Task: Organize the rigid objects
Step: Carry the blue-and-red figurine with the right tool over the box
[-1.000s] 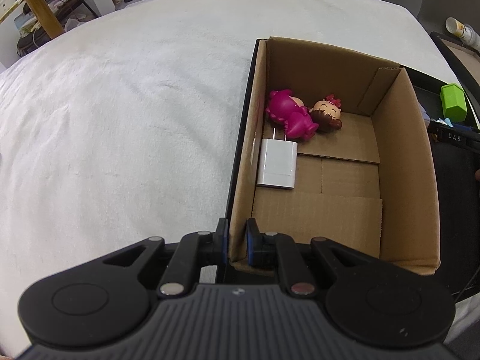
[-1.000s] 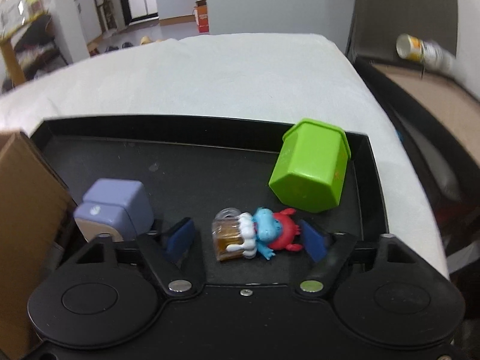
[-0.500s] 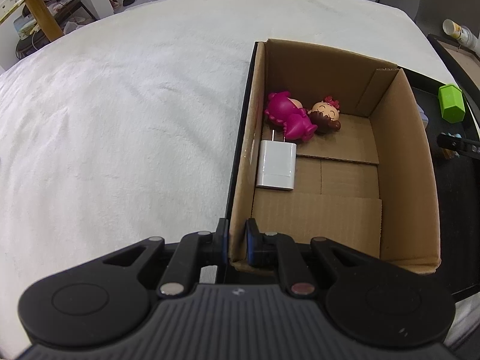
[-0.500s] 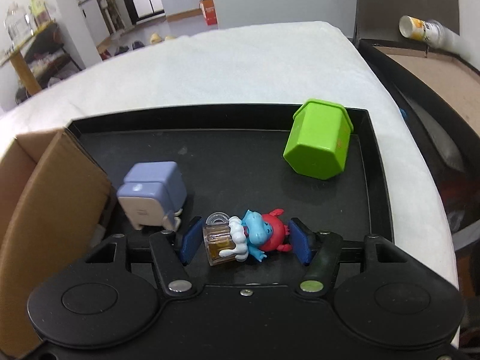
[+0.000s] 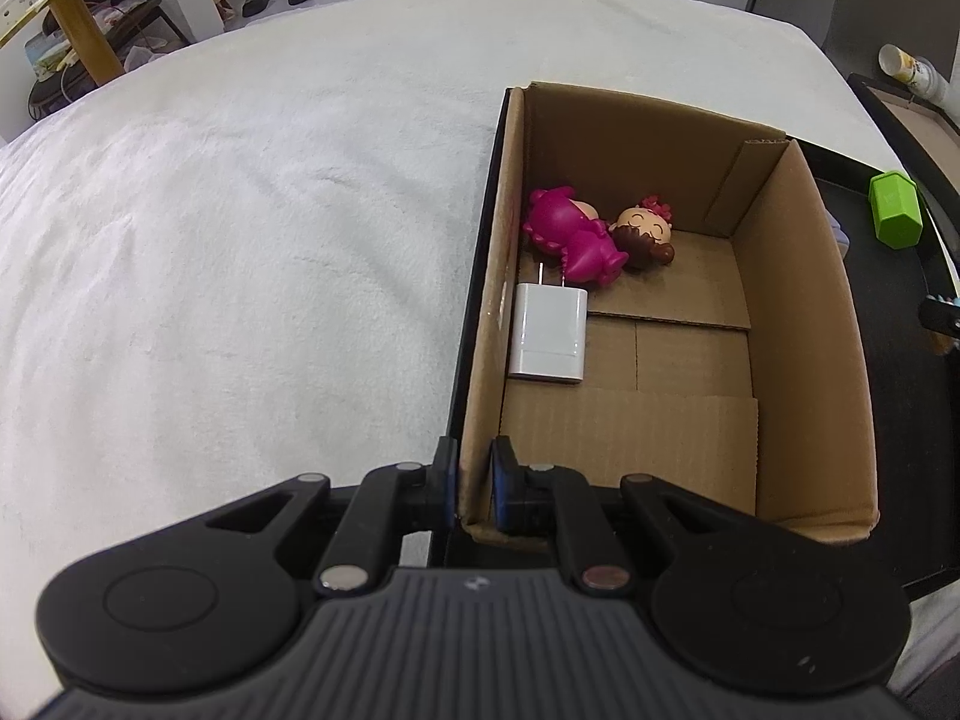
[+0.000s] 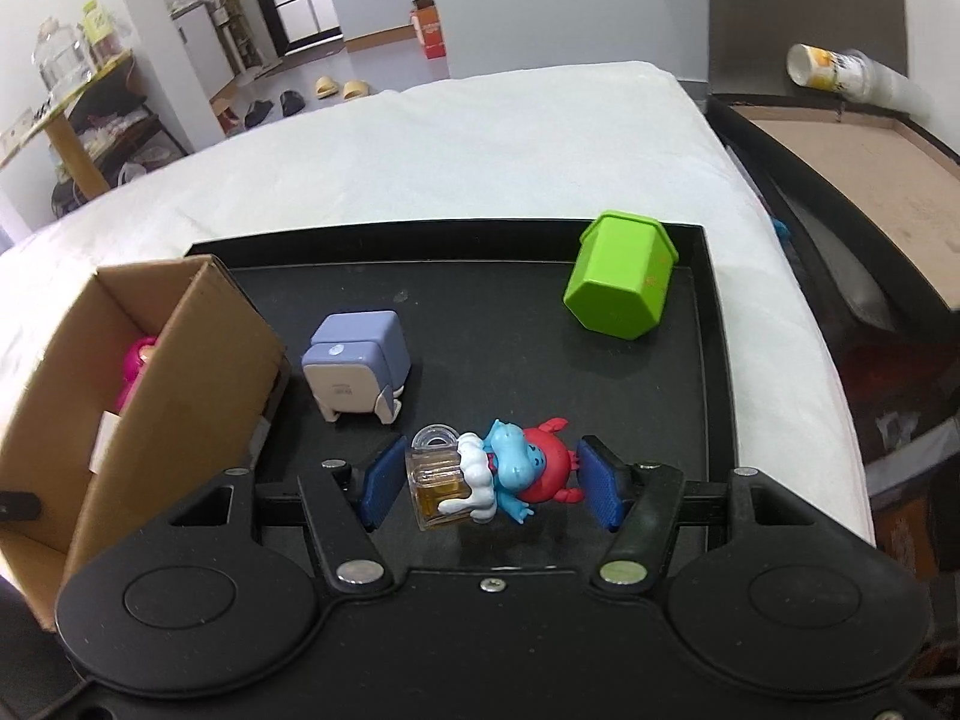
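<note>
Right gripper (image 6: 489, 483) spread wide around blue-and-red figurine (image 6: 516, 474) clutching an amber bottle, lying on black tray (image 6: 714, 324), pads not touching; left gripper (image 5: 474, 489) clamped on cardboard box (image 5: 798, 312) wall.

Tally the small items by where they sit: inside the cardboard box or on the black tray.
In the cardboard box: 2, a pink doll and a white charger
On the black tray: 3, a green cup, a lavender cube toy and a blue figurine
Total: 5

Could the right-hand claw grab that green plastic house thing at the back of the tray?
Probably not right now: the right gripper already straddles the blue-and-red figurine, which lies between it and the green house.
</note>
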